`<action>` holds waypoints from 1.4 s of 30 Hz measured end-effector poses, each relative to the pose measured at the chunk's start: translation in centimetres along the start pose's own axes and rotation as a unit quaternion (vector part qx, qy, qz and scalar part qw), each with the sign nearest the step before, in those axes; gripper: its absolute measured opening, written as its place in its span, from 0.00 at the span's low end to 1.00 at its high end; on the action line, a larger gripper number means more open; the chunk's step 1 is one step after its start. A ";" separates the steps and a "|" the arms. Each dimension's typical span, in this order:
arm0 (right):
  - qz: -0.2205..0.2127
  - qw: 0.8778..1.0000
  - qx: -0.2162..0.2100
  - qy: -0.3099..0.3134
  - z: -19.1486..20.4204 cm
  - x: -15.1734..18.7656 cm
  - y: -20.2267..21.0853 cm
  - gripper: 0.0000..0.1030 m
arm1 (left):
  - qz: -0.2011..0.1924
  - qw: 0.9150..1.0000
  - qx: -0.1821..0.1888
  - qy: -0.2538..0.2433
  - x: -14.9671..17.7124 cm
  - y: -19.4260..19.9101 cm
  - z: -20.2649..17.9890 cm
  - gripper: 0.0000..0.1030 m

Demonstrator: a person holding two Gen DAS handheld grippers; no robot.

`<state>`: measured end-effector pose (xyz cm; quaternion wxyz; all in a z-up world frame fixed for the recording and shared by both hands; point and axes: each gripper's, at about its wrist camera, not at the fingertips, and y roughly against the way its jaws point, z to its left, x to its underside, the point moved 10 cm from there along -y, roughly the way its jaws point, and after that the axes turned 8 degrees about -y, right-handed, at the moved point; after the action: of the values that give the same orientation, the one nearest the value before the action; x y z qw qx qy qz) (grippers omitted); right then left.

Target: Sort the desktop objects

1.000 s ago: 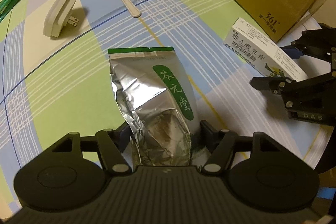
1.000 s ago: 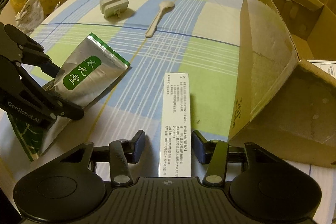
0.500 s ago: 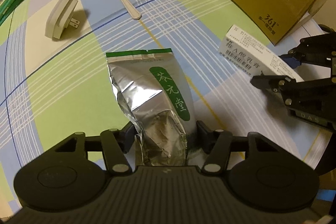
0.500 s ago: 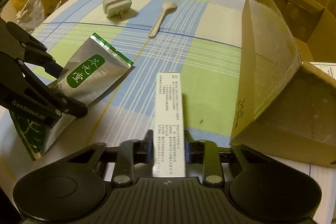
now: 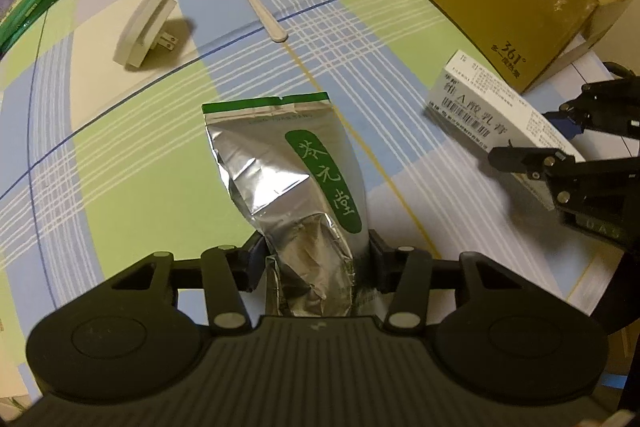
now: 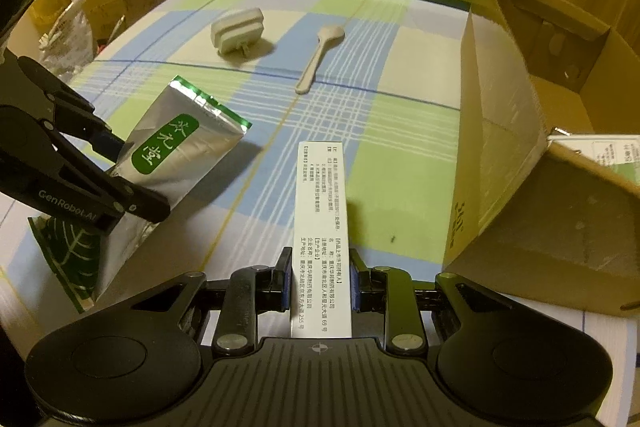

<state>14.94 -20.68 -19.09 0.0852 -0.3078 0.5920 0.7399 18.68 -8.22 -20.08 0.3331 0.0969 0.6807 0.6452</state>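
Left wrist view: left gripper [image 5: 314,255] fingers are clamped on the crinkled silver foil pouch with a green label [image 5: 288,183], which sticks out ahead of them. Right gripper [image 6: 320,281] fingers squeeze the long white printed carton [image 6: 322,211], brown cardboard box [image 6: 520,131] just right of them.

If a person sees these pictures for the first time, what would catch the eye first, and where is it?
Probably the shiny silver pouch with a green label, clamped in the left gripper low in the middle. Next, the long white box gripped by the right gripper, close to the open cardboard box on the right. Farther back on the checked tablecloth lie a pale spoon and a white plug adapter.
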 end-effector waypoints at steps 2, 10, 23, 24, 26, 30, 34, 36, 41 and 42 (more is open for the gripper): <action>-0.005 1.000 -0.001 0.000 0.2 -0.2 0.6 0.22 | -0.001 1.000 -0.005 -0.001 0.0 0.6 0.0 0.44; -0.032 0.999 -0.002 -0.005 0.3 -1.5 3.4 0.22 | -0.024 1.000 -0.011 -0.007 -0.7 3.6 -1.0 0.44; -0.097 0.995 0.001 -0.022 -1.1 -4.0 10.0 0.22 | -0.065 0.997 -0.023 -0.035 -4.1 8.5 -3.3 0.44; -0.102 0.995 0.002 -0.023 -1.3 -4.3 10.6 0.22 | -0.069 0.997 -0.024 -0.037 -4.6 8.9 -3.4 0.44; -0.111 0.993 0.003 -0.026 -1.8 -4.8 11.5 0.22 | -0.075 0.996 -0.027 -0.043 -5.6 9.8 -3.8 0.44; -0.127 0.991 0.006 -0.035 -3.0 -6.0 13.2 0.22 | -0.090 0.994 -0.029 -0.056 -7.9 11.4 -4.8 0.44; -0.142 0.989 0.017 -0.043 -5.0 -7.2 14.9 0.22 | -0.105 0.992 -0.026 -0.069 -10.6 12.8 -5.9 0.44; -0.149 0.987 0.022 -0.048 -6.2 -7.9 15.7 0.22 | -0.114 0.990 -0.022 -0.073 -12.2 13.5 -6.5 0.44; -0.162 0.984 0.035 -0.065 -9.3 -9.1 17.3 0.22 | -0.137 0.987 -0.009 -0.084 -16.4 14.9 -8.2 0.44; -0.163 0.983 0.038 -0.069 -9.9 -9.3 17.4 0.22 | -0.141 0.986 -0.006 -0.087 -17.2 15.1 -8.8 0.44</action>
<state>17.32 -32.66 -0.67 0.2572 -0.3452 0.5542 0.7125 22.20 -22.80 -0.70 0.4796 0.0536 0.6522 0.5846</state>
